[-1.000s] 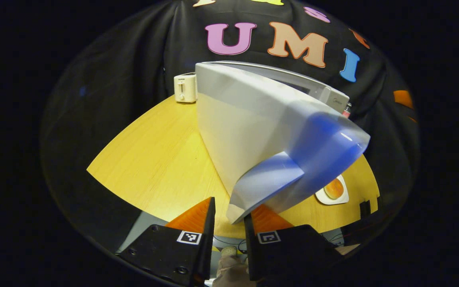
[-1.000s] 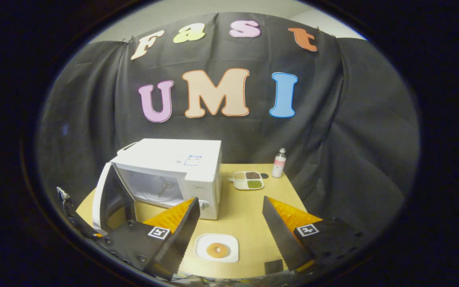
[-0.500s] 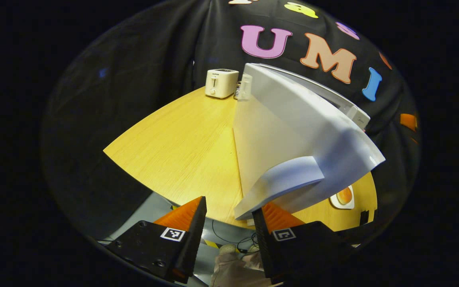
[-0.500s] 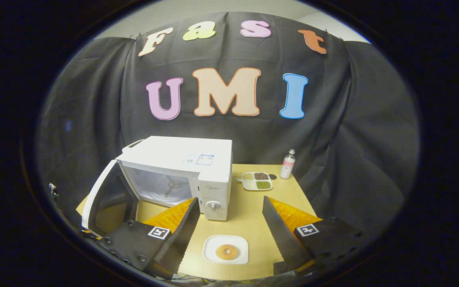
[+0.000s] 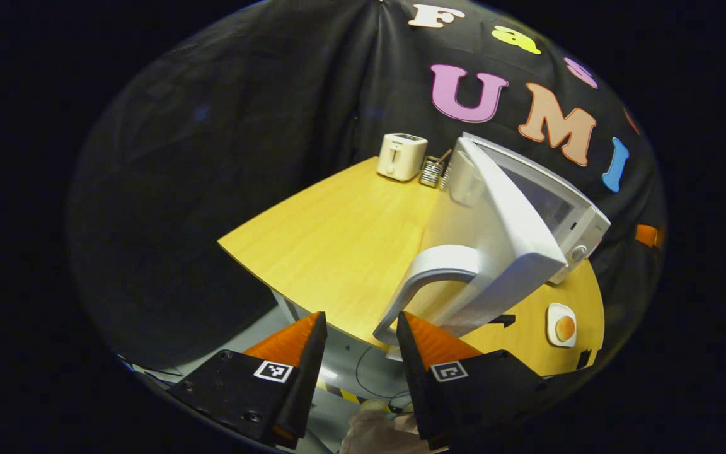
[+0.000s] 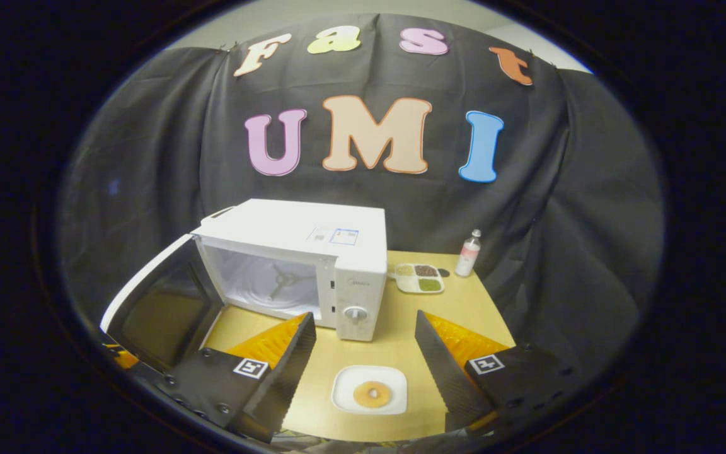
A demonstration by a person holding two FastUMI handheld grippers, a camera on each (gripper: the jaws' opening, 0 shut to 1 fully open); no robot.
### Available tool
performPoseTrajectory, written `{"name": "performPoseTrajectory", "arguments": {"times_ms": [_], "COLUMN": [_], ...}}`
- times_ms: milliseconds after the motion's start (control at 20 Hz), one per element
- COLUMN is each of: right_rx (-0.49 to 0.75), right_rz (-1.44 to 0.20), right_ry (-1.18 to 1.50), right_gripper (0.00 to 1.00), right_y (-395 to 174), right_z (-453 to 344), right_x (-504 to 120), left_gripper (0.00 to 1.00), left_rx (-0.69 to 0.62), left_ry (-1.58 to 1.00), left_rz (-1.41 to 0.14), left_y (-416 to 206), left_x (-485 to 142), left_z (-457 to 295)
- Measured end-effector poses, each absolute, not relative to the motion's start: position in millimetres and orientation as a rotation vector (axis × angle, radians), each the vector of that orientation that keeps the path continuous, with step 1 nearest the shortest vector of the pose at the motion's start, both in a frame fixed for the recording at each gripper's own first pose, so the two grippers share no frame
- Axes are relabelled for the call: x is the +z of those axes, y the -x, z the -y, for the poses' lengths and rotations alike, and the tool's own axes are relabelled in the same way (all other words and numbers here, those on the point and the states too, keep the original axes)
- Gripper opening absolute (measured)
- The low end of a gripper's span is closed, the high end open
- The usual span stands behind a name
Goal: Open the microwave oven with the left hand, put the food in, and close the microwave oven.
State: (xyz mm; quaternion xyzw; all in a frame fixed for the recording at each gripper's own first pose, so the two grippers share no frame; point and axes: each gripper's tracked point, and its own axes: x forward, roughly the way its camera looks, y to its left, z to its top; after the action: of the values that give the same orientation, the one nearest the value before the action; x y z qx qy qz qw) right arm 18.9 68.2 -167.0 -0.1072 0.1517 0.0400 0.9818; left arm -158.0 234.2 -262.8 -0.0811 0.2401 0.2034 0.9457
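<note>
Microwave oven (image 6: 312, 265): stood on the wooden table (image 6: 464, 309), its cavity exposed and the turntable visible inside.
Door (image 5: 501, 246): swung wide to the microwave's left, apparently to leave the opening free for the food.
Door handle (image 5: 420, 284): lay just ahead of the left gripper (image 5: 357, 334), nearer its right finger; whether that finger touched it could not be told.
Left gripper: fingers spread, pinching nothing; judged to be done with the pull.
Food: a ring-shaped pastry (image 6: 372, 394) sat on a white plate (image 6: 401, 384) in front of the microwave, near the table's front edge.
Right gripper (image 6: 363, 340): fingers spread wide and empty, hanging above the plate, probably lined up to pick up the food.
Behind the microwave: a toaster (image 5: 401, 156) to its left.
Right of the microwave: a sectioned tray (image 6: 421, 277) and small bottle (image 6: 467, 253), well apart from the plate.
</note>
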Motion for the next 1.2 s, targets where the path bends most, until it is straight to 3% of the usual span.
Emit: {"name": "performPoseTrajectory", "arguments": {"times_ms": [600,700,800,1200], "right_rx": [0.008,0.020,0.033,0.074], "right_rz": [-0.597,-0.674,-0.762,-1.058], "right_ry": [0.042,0.047,0.067,0.120], "right_gripper": [0.99,0.99,0.99,0.99], "right_y": [-25.9,-28.5,-31.6,-30.5], "right_z": [-33.7,-24.6,-15.7,7.1], "right_x": [-266.8,-294.5,-320.4,-404.4], "left_gripper": [0.65,0.75,0.95,0.96], "left_rx": [0.676,0.702,0.716,0.636], "left_ry": [0.038,0.039,0.038,-0.028], "left_rz": [-0.203,-0.146,-0.107,-0.039], "left_y": [167.7,161.4,150.7,100.9], "left_x": [-133.1,-109.0,-90.3,-38.1], "left_z": [-310.1,-299.4,-285.6,-216.6]}}
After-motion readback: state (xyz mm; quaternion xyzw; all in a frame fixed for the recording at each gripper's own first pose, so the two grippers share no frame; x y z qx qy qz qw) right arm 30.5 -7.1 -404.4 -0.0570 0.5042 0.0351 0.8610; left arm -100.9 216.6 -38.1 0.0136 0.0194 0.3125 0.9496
